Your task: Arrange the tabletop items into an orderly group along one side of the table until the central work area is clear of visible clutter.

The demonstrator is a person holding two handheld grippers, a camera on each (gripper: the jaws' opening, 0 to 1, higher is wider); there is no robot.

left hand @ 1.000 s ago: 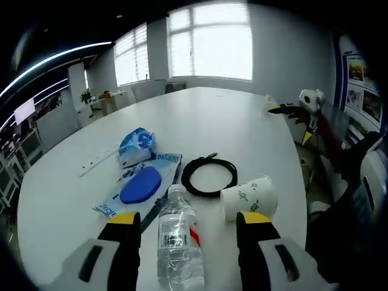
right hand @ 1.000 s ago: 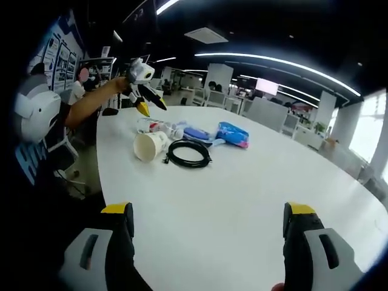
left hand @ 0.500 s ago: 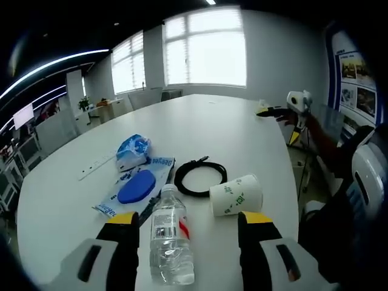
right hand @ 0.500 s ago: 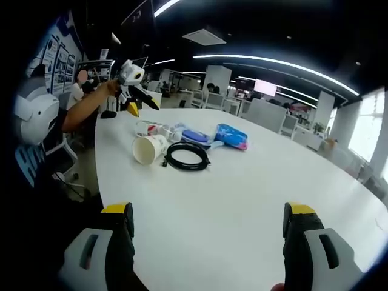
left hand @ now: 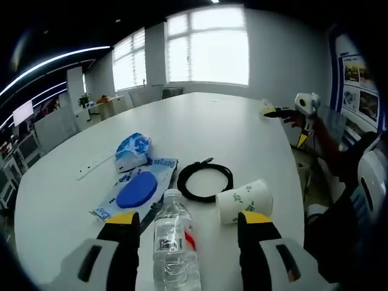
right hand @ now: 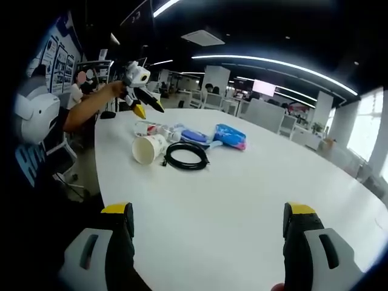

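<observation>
The water bottle (left hand: pixel 175 242) lies on its side on the white table (left hand: pixel 230 127), right in front of the left gripper (left hand: pixel 189 225). Its cap points away, and the bottle sits in the gap between the wide-apart jaws, which hold nothing. Just beside it lie a tipped paper cup (left hand: pixel 244 200), a black cable coil (left hand: pixel 206 179), a blue flat packet (left hand: pixel 136 189) and a blue pouch (left hand: pixel 133 151). Since half a second ago the view has slid a little, so the hand moved, not the things. Nothing looks tidied yet. The right gripper (right hand: pixel 206 219) hangs far off over bare table, jaws wide and empty.
</observation>
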